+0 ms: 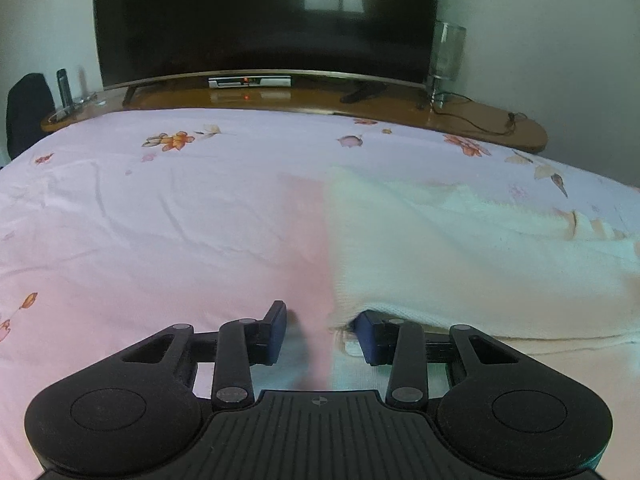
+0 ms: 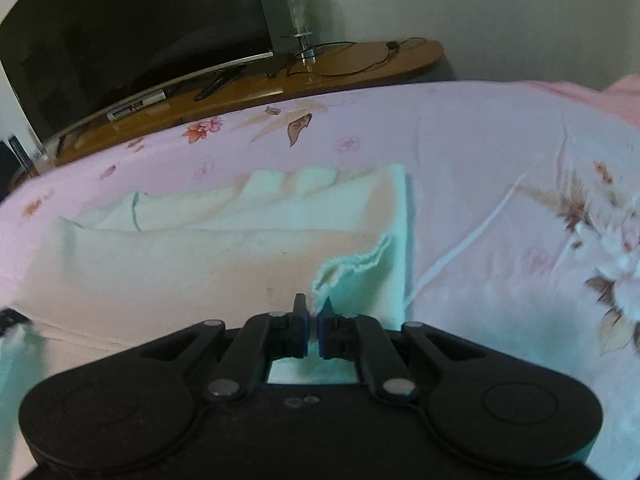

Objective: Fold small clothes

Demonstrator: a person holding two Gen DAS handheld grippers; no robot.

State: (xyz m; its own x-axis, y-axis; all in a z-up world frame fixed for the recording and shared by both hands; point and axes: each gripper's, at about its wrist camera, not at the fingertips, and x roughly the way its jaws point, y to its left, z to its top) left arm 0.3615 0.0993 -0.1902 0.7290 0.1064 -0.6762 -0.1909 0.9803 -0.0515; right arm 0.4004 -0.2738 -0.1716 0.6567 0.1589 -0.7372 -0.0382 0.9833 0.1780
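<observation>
The right gripper (image 2: 314, 320) pinches a corner of the white cloth (image 2: 200, 264) so it can lift and fold it. The left gripper (image 1: 320, 334) is partly spread at the cloth's near edge, not squeezing it. The cloth lies flat on the pink flowered bed sheet (image 1: 160, 208), ready for folding.

Bed (image 1: 140, 216) in pink floral sheet – cream knit garment (image 1: 460, 248) lying flat on it
</observation>
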